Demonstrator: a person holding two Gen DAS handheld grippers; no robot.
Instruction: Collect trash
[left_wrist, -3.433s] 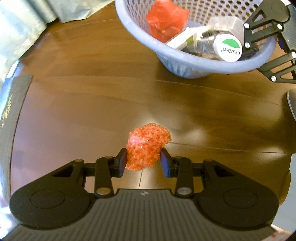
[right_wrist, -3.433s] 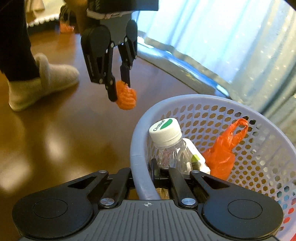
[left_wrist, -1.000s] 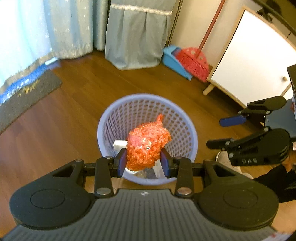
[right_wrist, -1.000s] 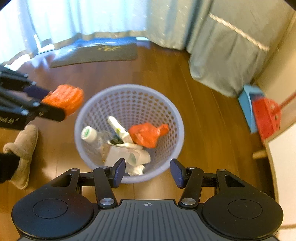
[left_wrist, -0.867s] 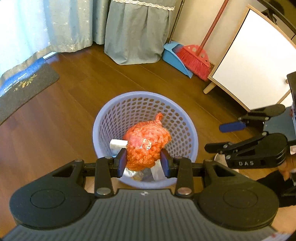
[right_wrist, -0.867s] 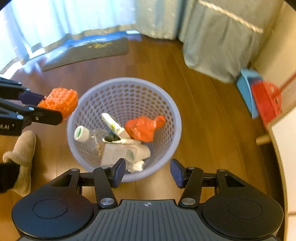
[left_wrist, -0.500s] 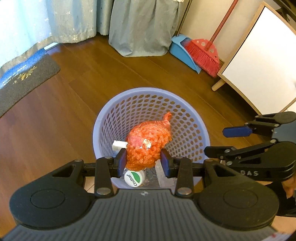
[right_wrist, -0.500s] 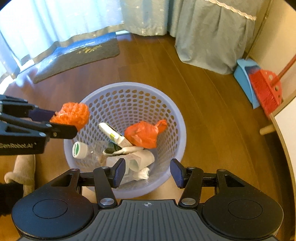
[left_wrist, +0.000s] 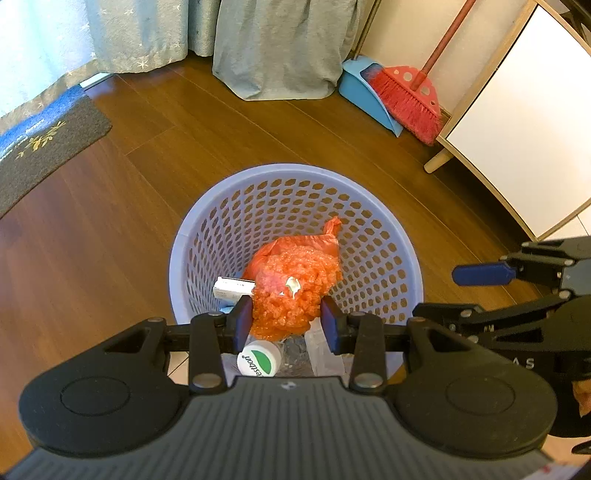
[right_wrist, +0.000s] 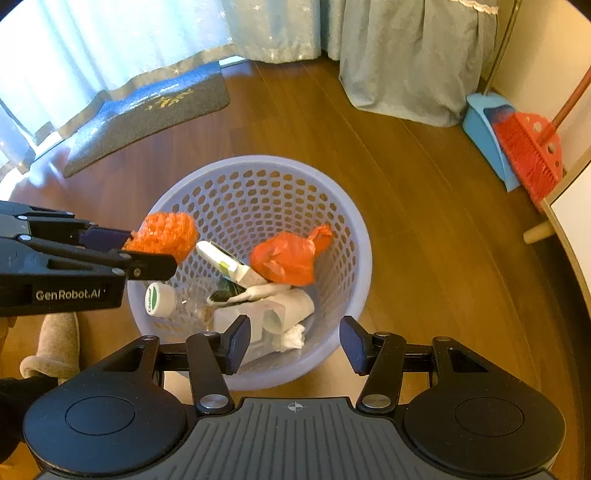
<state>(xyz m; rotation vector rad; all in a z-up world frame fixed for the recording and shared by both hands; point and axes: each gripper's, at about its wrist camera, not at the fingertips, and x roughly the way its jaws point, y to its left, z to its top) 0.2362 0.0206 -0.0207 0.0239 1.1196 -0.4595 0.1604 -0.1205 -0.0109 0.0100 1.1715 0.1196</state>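
Since the earlier frames, the orange mesh ball (left_wrist: 291, 291) is coming from low above the floor to a place over the laundry-style basket (left_wrist: 184, 258), and I am bringing my left tongs (left_wrist: 286, 323) with it. I am keeping these tongs clamped on the ball, one pad on each side of it. In the right wrist view the ball (right_wrist: 164, 234) is hanging just inside the basket's left rim (right_wrist: 354, 236), above the trash and not touching it.

Under the ball, inside the basket, an orange plastic bag (right_wrist: 286, 256) is lying with its knot pointing up to the right. Beside it a clear bottle with a white and green cap (right_wrist: 159, 299) is lying on its side, and a small white box (left_wrist: 232, 288), some white packaging (right_wrist: 280, 306) and a crumpled tissue (right_wrist: 291, 338) are lying close together.

My right tongs (right_wrist: 293, 343) are waiting at the near side of the basket, with the pads standing apart and nothing between them.

The basket is standing on the brown wooden floor (left_wrist: 92, 240). Farther away, a grey doormat (right_wrist: 147, 114) is lying near the curtains (left_wrist: 273, 44), and a red broom (left_wrist: 410, 99) is leaning in a blue dustpan (left_wrist: 354, 86) beside a white cabinet (left_wrist: 524, 122). A beige slipper (right_wrist: 55, 343) is showing at the left.
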